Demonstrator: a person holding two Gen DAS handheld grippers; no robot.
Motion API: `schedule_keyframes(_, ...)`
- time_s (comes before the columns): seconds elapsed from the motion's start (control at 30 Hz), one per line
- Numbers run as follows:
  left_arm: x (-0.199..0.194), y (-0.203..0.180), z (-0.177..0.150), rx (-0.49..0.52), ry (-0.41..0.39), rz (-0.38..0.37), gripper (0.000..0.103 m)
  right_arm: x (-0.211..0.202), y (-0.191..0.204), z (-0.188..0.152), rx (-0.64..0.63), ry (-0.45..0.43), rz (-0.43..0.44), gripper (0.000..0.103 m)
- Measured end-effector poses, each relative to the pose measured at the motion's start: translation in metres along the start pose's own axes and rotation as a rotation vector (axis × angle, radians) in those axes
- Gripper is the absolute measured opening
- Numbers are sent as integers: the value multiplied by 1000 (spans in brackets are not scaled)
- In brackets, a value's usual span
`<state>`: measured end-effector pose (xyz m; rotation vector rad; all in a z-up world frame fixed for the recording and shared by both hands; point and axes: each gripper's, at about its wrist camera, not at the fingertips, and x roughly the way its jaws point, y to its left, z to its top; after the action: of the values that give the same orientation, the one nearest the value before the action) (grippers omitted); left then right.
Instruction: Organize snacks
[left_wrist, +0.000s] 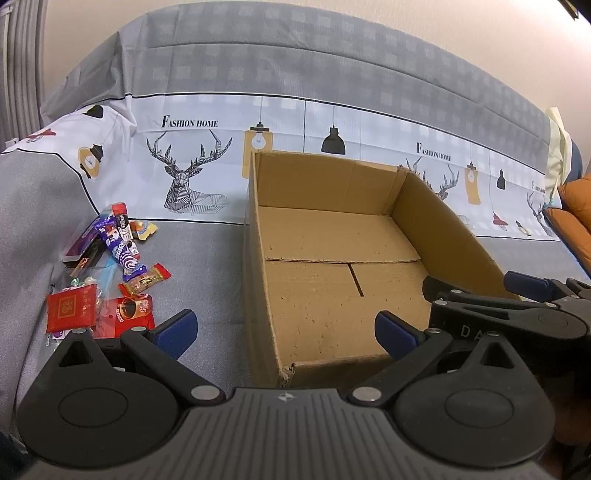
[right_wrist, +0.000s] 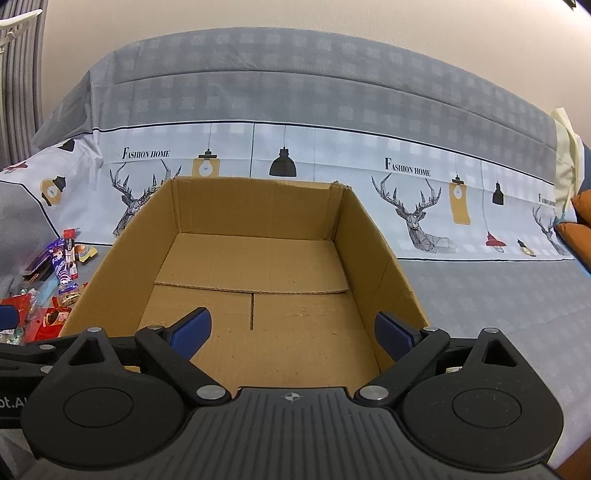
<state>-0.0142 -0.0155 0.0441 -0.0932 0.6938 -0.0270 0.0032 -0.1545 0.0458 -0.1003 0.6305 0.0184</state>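
Note:
An open, empty cardboard box (left_wrist: 332, 258) stands on the grey sofa seat; it also shows in the right wrist view (right_wrist: 258, 266). A pile of snack packets (left_wrist: 107, 273) lies left of the box: red sachets, a purple wafer stick, a gold bar. The pile shows at the left edge of the right wrist view (right_wrist: 51, 291). My left gripper (left_wrist: 286, 332) is open and empty, straddling the box's near left corner. My right gripper (right_wrist: 291, 332) is open and empty, over the box's near edge. The right gripper shows in the left wrist view (left_wrist: 480, 299).
The sofa cover with deer and lamp prints (left_wrist: 192, 177) rises behind the box. An orange cushion (left_wrist: 576, 214) sits at the far right. Grey seat fabric (right_wrist: 498, 295) lies right of the box.

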Motion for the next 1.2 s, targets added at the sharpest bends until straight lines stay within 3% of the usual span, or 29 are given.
schedule_keyframes(0.17, -2, 3, -1, -2, -3, -5, 102, -1, 1, 0, 0, -4, 8, 88)
schedule_keyframes(0.3, -5, 11, -1, -6, -5, 3, 102, 0, 7, 2, -7, -8, 19, 77)
schedule_keyframes(0.63, -18, 35, -2, -36, -16, 42, 102, -2, 29, 8, -3, -18, 49, 72)
schedule_keyframes(0.73, -25, 45, -1, -32, -24, 51, 102, -2, 38, 10, 6, -20, 66, 64)
schedule_keyframes(0.8, -32, 57, 5, -29, -40, 58, 102, -3, 46, 13, 17, -30, 91, 53)
schedule_keyframes(0.9, -41, 84, 26, -11, -65, 84, 102, -6, 61, 17, 39, -60, 148, 46)
schedule_keyframes(1.07, -31, 139, 56, 12, -65, 130, 102, -16, 96, 26, 22, -116, 286, 46)
schedule_keyframes(1.2, 7, 184, 37, -51, 12, 153, 102, -17, 128, 30, -24, -124, 368, 48)
